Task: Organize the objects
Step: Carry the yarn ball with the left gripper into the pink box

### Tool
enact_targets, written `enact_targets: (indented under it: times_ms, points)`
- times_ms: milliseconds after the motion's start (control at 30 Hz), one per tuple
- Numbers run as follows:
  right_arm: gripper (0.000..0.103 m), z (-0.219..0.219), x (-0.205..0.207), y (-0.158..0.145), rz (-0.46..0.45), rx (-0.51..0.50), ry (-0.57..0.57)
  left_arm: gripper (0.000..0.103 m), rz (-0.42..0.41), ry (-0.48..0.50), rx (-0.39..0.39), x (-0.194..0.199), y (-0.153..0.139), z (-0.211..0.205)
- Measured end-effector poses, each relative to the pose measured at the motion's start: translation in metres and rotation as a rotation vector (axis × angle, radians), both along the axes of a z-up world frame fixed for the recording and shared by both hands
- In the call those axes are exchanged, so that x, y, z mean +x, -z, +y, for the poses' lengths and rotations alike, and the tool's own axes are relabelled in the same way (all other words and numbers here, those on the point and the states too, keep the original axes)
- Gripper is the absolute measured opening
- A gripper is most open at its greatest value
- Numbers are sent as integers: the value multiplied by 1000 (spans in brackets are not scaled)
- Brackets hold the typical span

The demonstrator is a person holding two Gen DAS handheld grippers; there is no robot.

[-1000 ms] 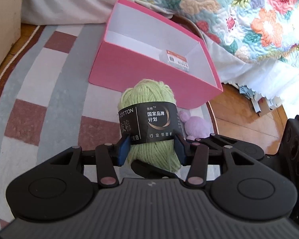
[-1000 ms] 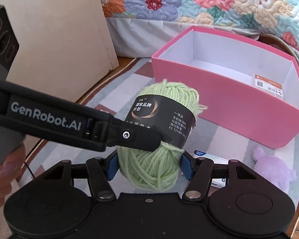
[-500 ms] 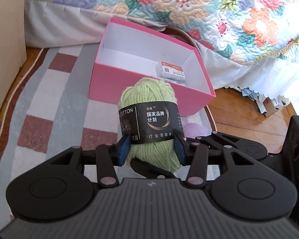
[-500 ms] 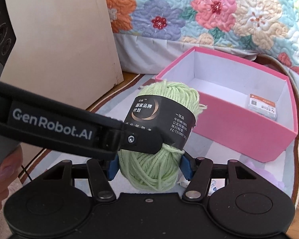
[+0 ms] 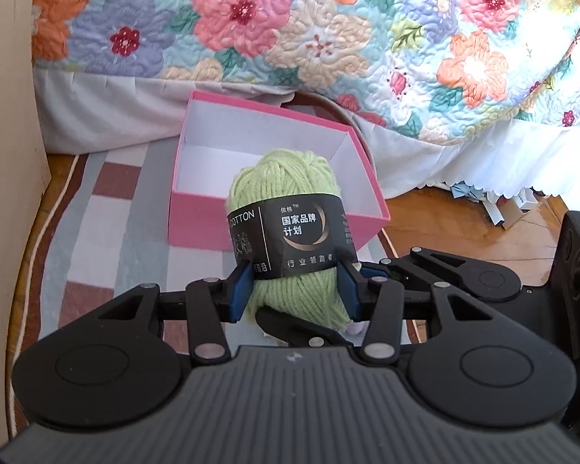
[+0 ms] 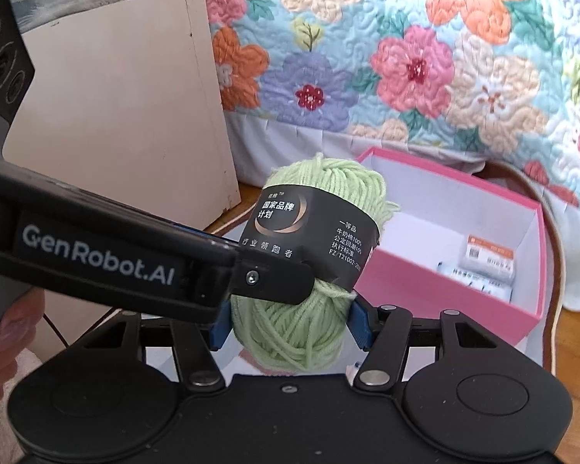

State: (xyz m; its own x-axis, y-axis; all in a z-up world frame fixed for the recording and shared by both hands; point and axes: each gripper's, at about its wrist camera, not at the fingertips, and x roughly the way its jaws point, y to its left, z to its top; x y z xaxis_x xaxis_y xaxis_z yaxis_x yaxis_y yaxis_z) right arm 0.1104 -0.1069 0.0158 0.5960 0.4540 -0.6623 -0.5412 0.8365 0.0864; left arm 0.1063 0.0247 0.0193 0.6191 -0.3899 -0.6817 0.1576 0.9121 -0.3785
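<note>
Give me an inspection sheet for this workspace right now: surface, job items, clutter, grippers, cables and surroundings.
Surface: checked rug on a wooden floor.
Job's things: green yarn ball with a black label, held in front of the open pink box; small packets lie inside the box.
Clutter: paper scraps under the bed's edge; a small lilac thing shows below the yarn, mostly hidden.
Grippers: left gripper and right gripper both have jaws pressed on the yarn ball.
Cables: a thin dark cable at the left of the right wrist view.
Surroundings: floral quilt on a bed; cream cabinet beside it.
</note>
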Motion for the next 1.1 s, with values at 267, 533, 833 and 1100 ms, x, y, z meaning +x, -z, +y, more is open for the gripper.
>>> enact_targets:
  times_ms: [267, 533, 833, 1100]
  points:
    - [64, -7, 24, -8, 59, 41, 15, 46, 15, 13, 1, 20, -8, -1]
    - [62, -9, 57, -13, 52, 15, 16, 46, 25, 27, 9, 61, -15, -7]
    - [60, -5, 101, -8, 59, -34, -2, 46, 74, 11, 6, 110, -7, -6]
    - [59, -6, 141, 4, 102, -21, -8, 46, 101, 6, 38, 153, 0, -12]
